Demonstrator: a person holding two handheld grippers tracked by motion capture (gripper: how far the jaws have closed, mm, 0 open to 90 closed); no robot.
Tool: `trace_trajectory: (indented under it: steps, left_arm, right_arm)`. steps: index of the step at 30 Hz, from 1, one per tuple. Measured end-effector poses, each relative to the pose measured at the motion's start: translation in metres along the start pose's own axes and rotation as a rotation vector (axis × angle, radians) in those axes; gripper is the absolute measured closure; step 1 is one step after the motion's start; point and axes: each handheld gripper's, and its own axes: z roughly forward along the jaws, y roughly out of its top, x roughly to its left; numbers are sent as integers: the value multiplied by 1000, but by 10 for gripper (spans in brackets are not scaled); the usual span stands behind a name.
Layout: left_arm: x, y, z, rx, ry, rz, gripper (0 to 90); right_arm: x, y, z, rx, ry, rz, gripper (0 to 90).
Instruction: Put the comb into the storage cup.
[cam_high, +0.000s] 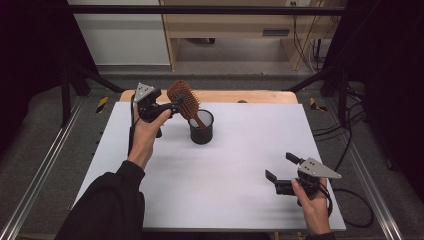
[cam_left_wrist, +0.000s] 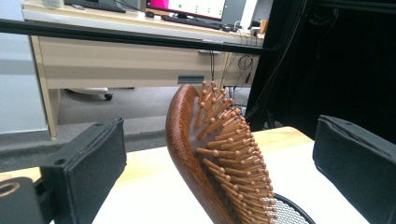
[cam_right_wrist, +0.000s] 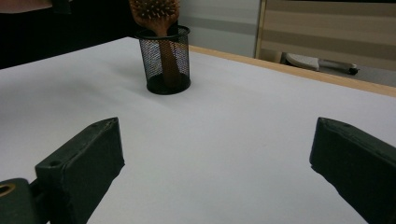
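A brown wooden hairbrush (cam_high: 183, 98) stands handle-down in a black mesh cup (cam_high: 201, 127) at the back middle of the white table top (cam_high: 240, 165), its head leaning left. My left gripper (cam_high: 176, 105) is open at the brush head. In the left gripper view the head (cam_left_wrist: 210, 154) sits between the wide-apart jaws, touching neither, with the cup rim (cam_left_wrist: 289, 212) below. My right gripper (cam_high: 281, 166) is open and empty near the front right. In the right gripper view the cup (cam_right_wrist: 166, 60) and brush (cam_right_wrist: 155, 11) stand far ahead.
A wooden table edge (cam_high: 260, 96) runs behind the white top. Beyond it stands a pale desk (cam_high: 225, 30). Cables (cam_high: 350, 130) lie on the floor at the right, and metal rails (cam_high: 45, 165) flank the table.
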Motion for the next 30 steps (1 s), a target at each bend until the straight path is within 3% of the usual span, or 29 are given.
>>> trace_trajectory:
  steps: [15,30]
  left_arm:
    - [-8,1,-17,-17,-9,28,18]
    - [-11,1,-22,-28,-16,34,15]
  right_arm:
    - [0,0,0,-1,0,4,29]
    - [0,0,-1,-2,0,7,29]
